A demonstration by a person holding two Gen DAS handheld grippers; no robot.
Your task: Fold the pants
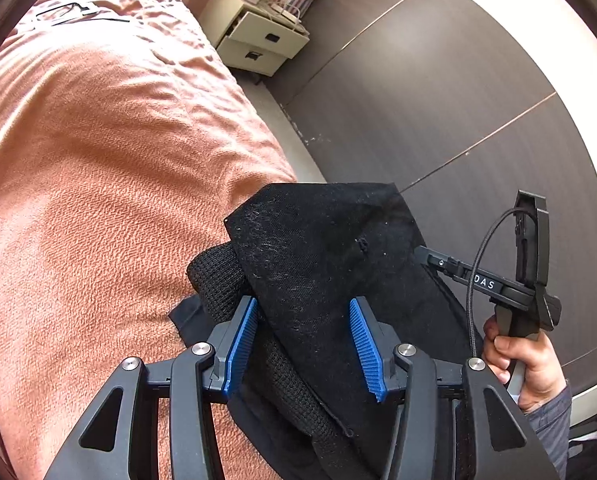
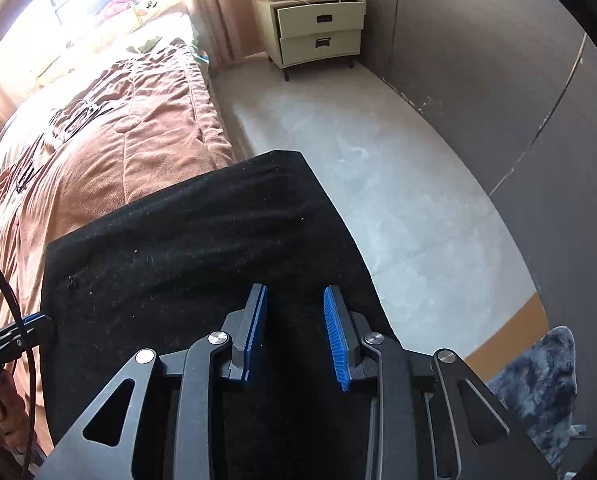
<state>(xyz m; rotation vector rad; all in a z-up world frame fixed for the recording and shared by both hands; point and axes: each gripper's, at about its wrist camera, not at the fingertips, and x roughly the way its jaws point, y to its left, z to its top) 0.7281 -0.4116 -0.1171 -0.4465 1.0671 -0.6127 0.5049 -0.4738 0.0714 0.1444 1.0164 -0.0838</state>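
Note:
Black pants [image 1: 322,248] lie at the edge of a bed with a rust-coloured blanket [image 1: 98,152]; a ribbed waistband bulges on their left. My left gripper [image 1: 302,312] is open, its blue pads on either side of the fabric near the waistband. In the right wrist view the pants [image 2: 186,232] form a flat folded panel over the bed edge. My right gripper [image 2: 296,300] is open just above the near right part of the cloth. The right gripper also shows in the left wrist view [image 1: 422,254], its tip against the pants' right edge.
A cream two-drawer nightstand [image 2: 314,32] with clutter on top stands at the far wall. Grey floor [image 2: 378,184] runs along the bed's right side. A dark panelled wall [image 1: 438,92] is to the right. Black cables [image 2: 70,116] lie on the blanket. A blue-grey fluffy rug [image 2: 538,384] is at right.

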